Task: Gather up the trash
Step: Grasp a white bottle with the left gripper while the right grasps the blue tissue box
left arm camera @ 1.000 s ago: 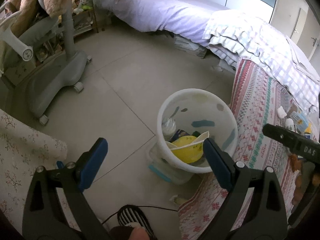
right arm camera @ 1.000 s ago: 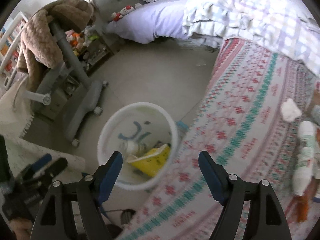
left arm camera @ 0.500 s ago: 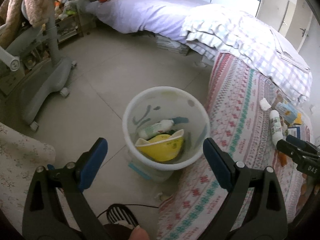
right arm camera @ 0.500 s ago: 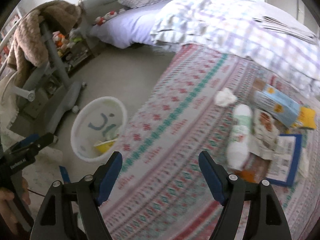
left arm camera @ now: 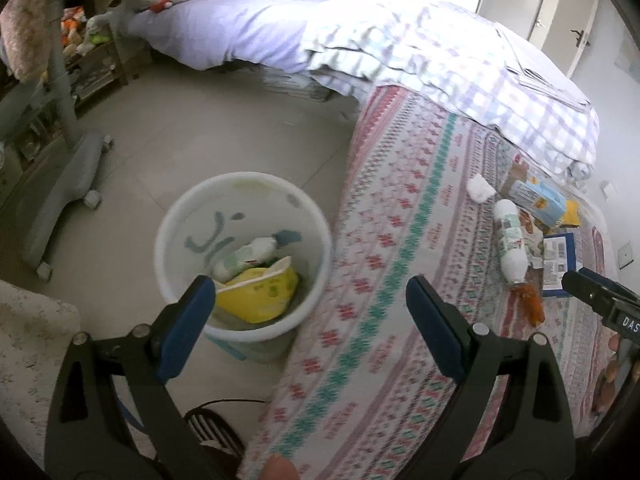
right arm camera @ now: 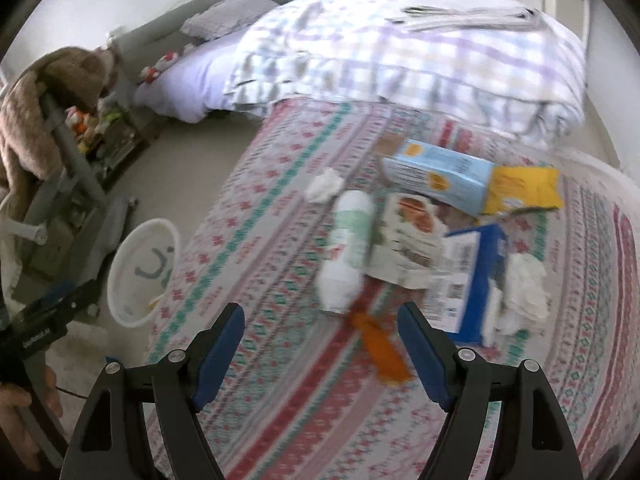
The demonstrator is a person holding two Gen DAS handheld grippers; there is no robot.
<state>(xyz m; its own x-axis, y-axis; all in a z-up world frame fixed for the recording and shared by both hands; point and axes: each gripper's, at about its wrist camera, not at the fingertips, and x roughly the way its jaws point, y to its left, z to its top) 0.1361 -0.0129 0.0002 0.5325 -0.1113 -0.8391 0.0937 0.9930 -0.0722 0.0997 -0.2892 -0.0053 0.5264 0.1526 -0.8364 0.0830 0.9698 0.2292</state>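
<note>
Both the left gripper (left arm camera: 308, 300) and right gripper (right arm camera: 320, 328) are being held apart and empty, the white bottle (right arm camera: 347, 248) lying just ahead of the right one, the white bin (left arm camera: 240, 248) before the left.

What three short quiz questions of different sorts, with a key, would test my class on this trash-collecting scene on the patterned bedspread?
1. True or false: the white plastic bin on the floor is empty.
2. Multiple choice: in the right wrist view, what lies nearest ahead of the right gripper? A) the light blue carton B) the orange wrapper C) the crumpled white tissue
3. Short answer: is anything held in the left gripper?

Key
1. False: a yellow bag and a white bottle lie inside.
2. B
3. No, its jaws stand open and empty.
</note>
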